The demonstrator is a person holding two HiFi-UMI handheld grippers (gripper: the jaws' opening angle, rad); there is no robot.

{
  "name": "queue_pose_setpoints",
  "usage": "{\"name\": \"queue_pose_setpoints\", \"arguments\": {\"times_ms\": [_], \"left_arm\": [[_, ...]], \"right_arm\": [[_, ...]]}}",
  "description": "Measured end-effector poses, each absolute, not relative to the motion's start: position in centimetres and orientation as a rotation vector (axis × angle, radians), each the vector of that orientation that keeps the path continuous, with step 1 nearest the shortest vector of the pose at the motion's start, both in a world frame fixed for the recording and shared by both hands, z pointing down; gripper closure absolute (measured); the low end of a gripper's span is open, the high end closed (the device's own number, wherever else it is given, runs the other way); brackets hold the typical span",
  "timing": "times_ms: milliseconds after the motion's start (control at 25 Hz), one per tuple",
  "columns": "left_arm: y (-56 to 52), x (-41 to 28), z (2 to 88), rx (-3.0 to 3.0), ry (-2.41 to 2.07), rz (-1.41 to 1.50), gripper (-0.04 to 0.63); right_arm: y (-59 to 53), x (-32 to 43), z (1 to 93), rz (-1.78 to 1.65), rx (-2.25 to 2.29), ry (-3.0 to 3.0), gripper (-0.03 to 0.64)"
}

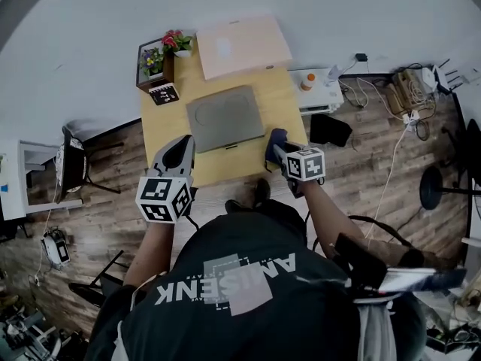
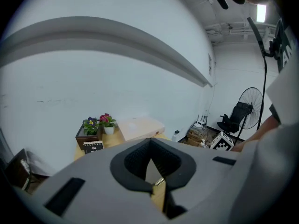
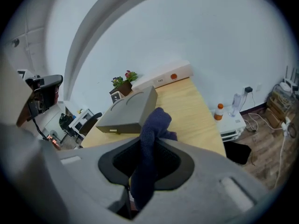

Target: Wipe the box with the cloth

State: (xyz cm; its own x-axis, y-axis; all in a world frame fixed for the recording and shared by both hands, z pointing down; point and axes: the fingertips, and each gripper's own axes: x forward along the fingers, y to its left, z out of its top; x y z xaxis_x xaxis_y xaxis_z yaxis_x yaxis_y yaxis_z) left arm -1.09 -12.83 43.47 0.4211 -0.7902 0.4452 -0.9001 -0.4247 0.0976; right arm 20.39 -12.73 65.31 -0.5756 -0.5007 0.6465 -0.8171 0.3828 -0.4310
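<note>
A flat grey box (image 1: 225,117) lies in the middle of the small wooden table (image 1: 169,130); the right gripper view shows it ahead and to the left (image 3: 128,108). My right gripper (image 1: 279,150) is over the table's front right corner, just right of the box and shut on a dark blue cloth (image 3: 152,125), which bunches up out of the jaws (image 1: 276,137). My left gripper (image 1: 183,149) hovers at the table's front left, close to the box's near left corner. Its jaws (image 2: 150,146) meet at the tips with nothing between them.
At the table's back lie a pale beige flat box (image 1: 240,45), a wooden crate of potted flowers (image 1: 159,57) and a small black card (image 1: 164,93). A white side cabinet with an orange bottle (image 1: 307,81) stands right of the table. A black chair (image 1: 71,164) stands left, and cables run along the floor on the right.
</note>
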Motion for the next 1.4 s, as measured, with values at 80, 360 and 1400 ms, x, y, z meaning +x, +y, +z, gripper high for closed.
{"name": "queue_pose_setpoints", "arguments": {"times_ms": [80,360,1400], "left_arm": [[-13.3,-1.4,44.0,2.328,-1.489,0.491,0.595],[-14.2,-4.3,44.4,2.32,-1.493,0.479,0.595],[-12.5,-18.5,45.4,2.46,-1.252,0.5,0.595]], "right_arm": [[-12.9,19.8,66.1,1.024,1.102,-2.222,0.545],[-13.0,16.9,68.1,0.989,1.104,-2.16,0.545],[-13.2,8.8,68.3,0.973,1.325,-1.996,0.545]]}}
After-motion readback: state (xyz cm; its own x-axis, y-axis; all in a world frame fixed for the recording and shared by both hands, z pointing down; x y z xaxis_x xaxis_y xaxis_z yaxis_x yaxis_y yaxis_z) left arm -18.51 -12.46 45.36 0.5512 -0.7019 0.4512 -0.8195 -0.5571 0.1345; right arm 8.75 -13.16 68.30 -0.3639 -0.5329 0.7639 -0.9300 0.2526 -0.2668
